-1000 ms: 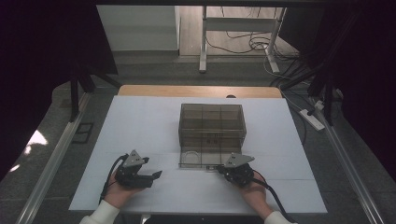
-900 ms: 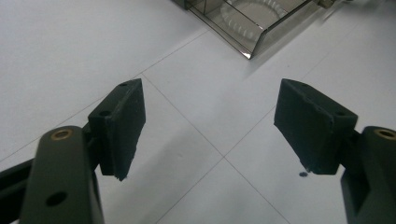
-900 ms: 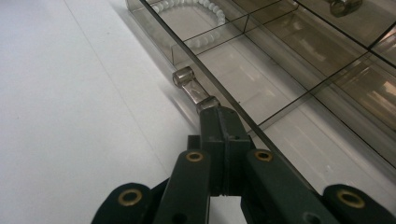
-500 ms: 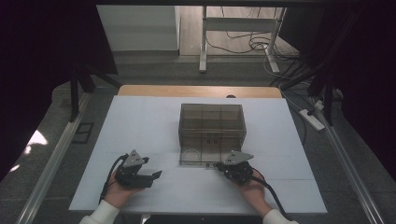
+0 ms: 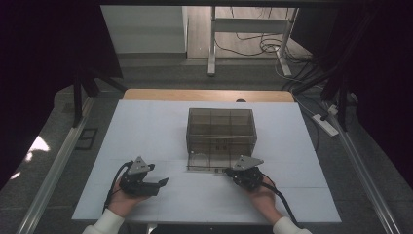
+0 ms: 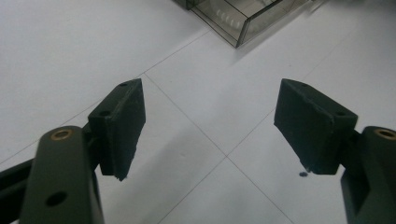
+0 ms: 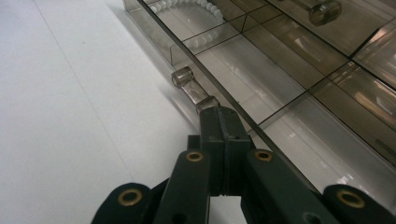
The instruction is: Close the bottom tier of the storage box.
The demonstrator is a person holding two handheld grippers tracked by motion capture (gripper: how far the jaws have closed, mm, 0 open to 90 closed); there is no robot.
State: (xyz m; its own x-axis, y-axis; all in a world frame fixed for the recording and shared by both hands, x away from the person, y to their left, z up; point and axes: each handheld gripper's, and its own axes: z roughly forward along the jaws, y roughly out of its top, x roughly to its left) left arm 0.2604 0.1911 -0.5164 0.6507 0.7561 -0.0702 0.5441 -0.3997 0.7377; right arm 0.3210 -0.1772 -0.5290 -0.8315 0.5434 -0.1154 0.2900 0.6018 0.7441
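As the drawer (image 5: 210,161) has slid slightly farther out, the right gripper (image 7: 223,122) stays clamped, seemingly on its handle (image 7: 192,88); the left gripper (image 6: 210,126) hangs wide open, empty.

White sleeves cover both forearms. The left gripper (image 5: 163,182) and right gripper (image 5: 227,171) are black, each topped by a grey triangular plate, trailing black cables.

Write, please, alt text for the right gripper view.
The right tool, jaws closed, pinches the clear handle of a smoky transparent drawer pulled out over the white table. A white beaded ring lies in a far compartment.
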